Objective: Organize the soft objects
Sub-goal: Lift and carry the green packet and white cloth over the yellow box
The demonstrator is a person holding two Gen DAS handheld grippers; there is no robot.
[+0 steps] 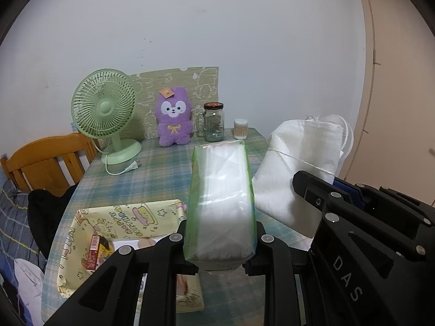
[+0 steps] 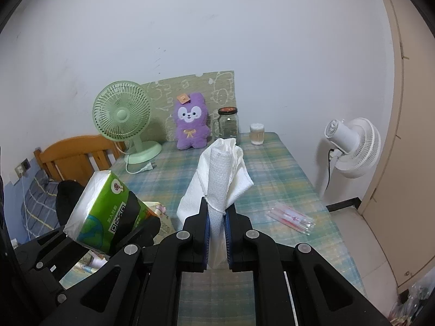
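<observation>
The left gripper is clamped on a green-wrapped tissue pack, one finger on each long side, and holds it raised above the plaid-covered table. The right gripper is clamped on a bundle of white paper towels tied with thin string; the bundle stands between the blue finger pads and rises above them. In the left wrist view this bundle sits just to the right of the tissue pack, near it; whether the two touch cannot be determined. Below and to the left of the tissue pack stands a yellow cartoon-print fabric basket, which contains a small red box. On the table to the right of the right gripper lies a clear packet of pink items. At the far edge of the table, from left to right, stand a green desk fan, a purple plush toy, a glass jar with a dark lid and a container of cotton swabs. A patterned board leans against the wall behind them. A wooden headboard stands left of the table, and a white floor fan stands to its right.
</observation>
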